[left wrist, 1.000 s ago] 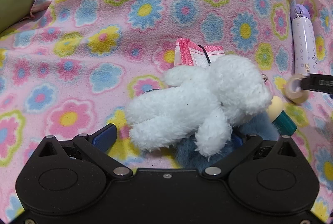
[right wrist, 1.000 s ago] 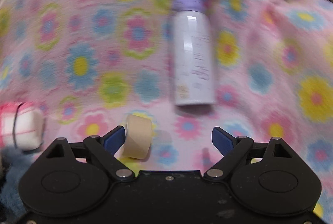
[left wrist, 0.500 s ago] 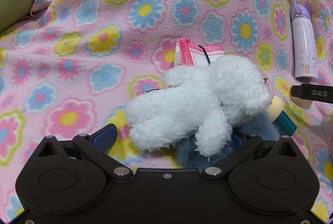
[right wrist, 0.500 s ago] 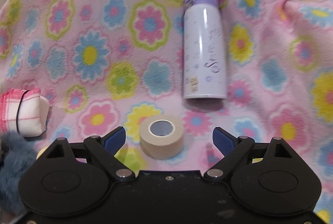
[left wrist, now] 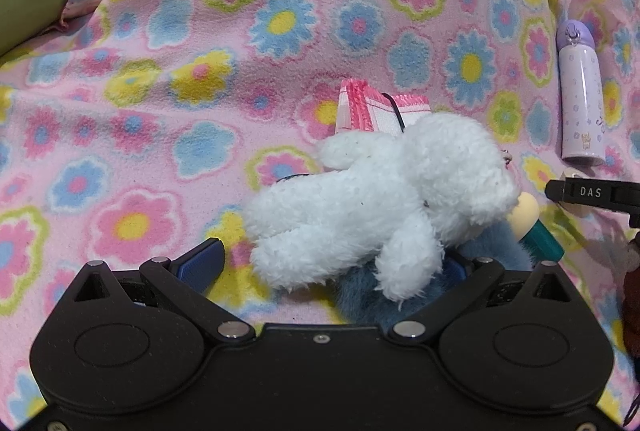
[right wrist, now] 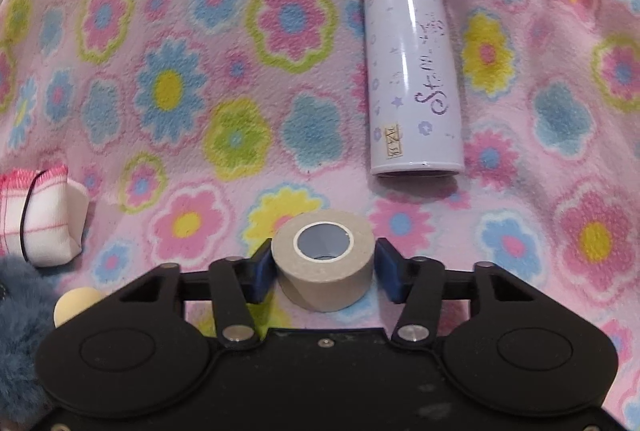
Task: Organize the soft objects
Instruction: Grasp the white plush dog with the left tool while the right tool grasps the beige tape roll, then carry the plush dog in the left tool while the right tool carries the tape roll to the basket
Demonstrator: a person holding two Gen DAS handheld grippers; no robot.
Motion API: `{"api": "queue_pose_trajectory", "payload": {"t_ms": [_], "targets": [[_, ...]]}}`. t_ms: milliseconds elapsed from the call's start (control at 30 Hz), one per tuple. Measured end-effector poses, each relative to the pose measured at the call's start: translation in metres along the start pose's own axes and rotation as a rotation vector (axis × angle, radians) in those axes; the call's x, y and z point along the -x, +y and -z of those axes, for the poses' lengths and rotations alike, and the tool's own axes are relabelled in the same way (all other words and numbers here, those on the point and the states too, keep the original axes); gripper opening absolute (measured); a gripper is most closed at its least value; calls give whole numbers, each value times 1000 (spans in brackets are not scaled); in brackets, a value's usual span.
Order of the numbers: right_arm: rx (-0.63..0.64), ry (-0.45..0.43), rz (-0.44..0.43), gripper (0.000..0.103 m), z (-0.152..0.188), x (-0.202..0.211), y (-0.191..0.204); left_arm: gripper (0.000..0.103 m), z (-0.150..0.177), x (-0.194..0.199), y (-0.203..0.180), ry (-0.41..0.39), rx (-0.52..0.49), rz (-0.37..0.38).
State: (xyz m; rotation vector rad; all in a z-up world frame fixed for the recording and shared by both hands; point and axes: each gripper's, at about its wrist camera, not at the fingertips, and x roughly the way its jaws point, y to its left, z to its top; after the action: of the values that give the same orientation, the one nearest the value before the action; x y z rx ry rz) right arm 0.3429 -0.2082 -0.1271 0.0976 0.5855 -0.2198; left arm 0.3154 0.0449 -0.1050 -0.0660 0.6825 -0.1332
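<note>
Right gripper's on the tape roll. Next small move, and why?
Probably lift it straight up a little. The right gripper has its jaws closed against both sides of the beige tape roll, which appears to rest on the pink flowered fleece blanket.

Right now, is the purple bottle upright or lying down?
Lying down. The bottle rests on its side on the flowered blanket, cap pointing away from the right gripper, base toward it.

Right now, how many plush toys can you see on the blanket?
2. The white plush toy lies in front of the left claw. The blue-grey plush toy lies partly under it. More may be hidden beneath them.
</note>
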Motion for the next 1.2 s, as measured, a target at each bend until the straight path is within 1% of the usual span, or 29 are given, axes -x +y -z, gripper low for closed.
{"api": "queue_pose_trajectory", "payload": {"t_ms": [67,167,300,467,533,700,800,933,967,1000,1067,1200], "targets": [[-9,-2,-10,49,0,2,-3,100,0,3,0,-9,4,-1],[-18,-4,-17,49,0,1,-4,100,-1,10,0,-24,5,-16],[-38,-7,-31,49,1,4,-6,100,-8,27,-6,-76,-41,-42],[-42,-7,-34,49,1,5,-7,100,-26,36,-10,-122,-57,-14],[-41,-7,-34,49,1,4,-7,100,-33,33,-14,-129,-78,-26],[-41,-6,-34,49,1,4,-7,100,-41,5,-24,-59,-174,-37],[-41,-6,-35,50,1,4,-6,100,-44,-3,-27,-41,-176,-23],[-42,-7,-36,50,1,4,-6,100,-49,-17,-30,4,-160,5],[-44,-7,-36,50,1,4,-6,94,-49,-19,-31,12,-157,4],[-45,-7,-37,50,1,4,-6,75,-49,-20,-33,11,-156,4],[-54,-9,-44,50,1,4,-8,58,-50,-19,-35,17,-153,22],[-78,-14,-58,49,2,6,-11,53,-52,-6,-38,-35,-138,28]]}}
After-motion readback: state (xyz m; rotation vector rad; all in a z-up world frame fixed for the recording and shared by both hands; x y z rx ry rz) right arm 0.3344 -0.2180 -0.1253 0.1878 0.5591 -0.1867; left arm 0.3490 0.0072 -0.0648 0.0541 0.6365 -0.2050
